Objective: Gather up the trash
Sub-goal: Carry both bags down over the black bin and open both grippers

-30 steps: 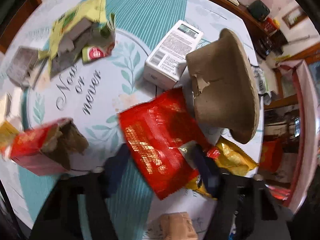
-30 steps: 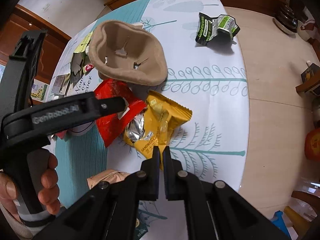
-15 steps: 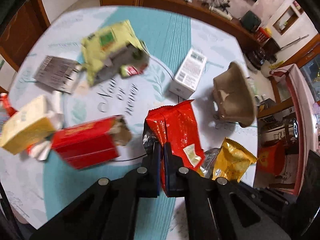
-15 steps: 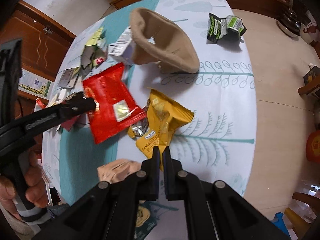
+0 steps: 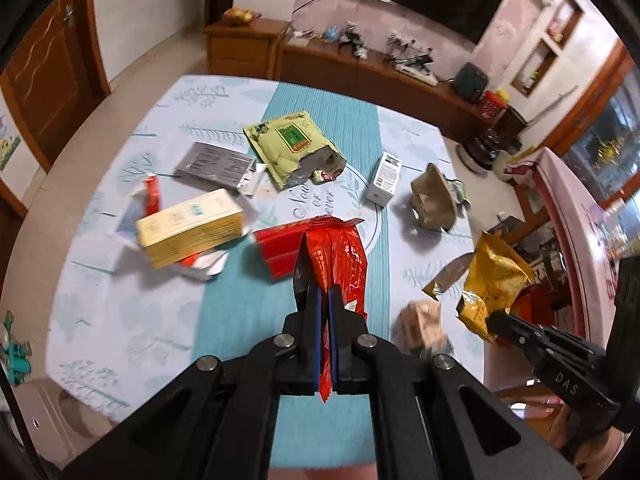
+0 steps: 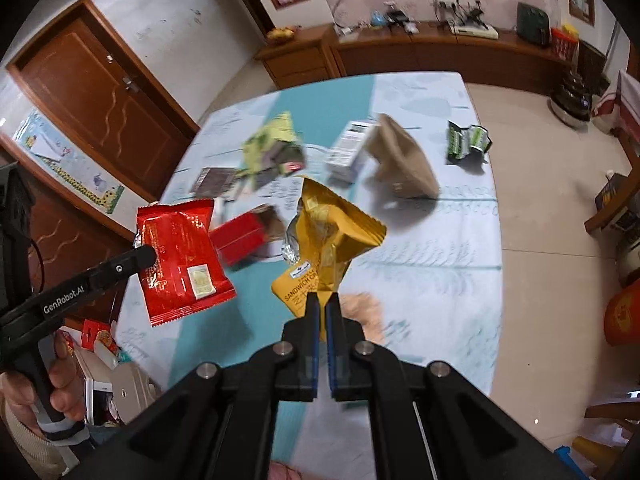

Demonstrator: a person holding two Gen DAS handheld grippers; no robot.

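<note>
Both claws are busy here. The left gripper [image 5: 325, 296] is clenched on a red snack wrapper [image 5: 336, 256], which sits pinched between the blue pads and fans out above them, dead centre of the left wrist view. The right wrist view shows the same wrapper [image 6: 180, 258] at the left of the frame, clear of the table, pinched at one edge by the black fingers.

The right gripper [image 6: 322, 304] is clamped on a yellow sandwich-cookie wrapper [image 6: 332, 236], crumpled and standing up from the pads in the middle of its own view. From the left camera that yellow wrapper [image 5: 494, 280] is at the right edge, held above the table edge.

Plenty of trash is still lying on the table [image 5: 120, 280] with its teal stripe:
- a pale yellow box [image 5: 190, 232], left of centre
- a red box [image 5: 280, 250] just behind the held red wrapper
- a green pouch [image 5: 292, 148] and a grey foil packet [image 5: 214, 164], upper middle
- a small white box [image 5: 386, 178] next to a brown pulp tray [image 5: 434, 202], right of centre
- a green-and-black wrapper [image 6: 468, 142], upper right of the right view
</note>
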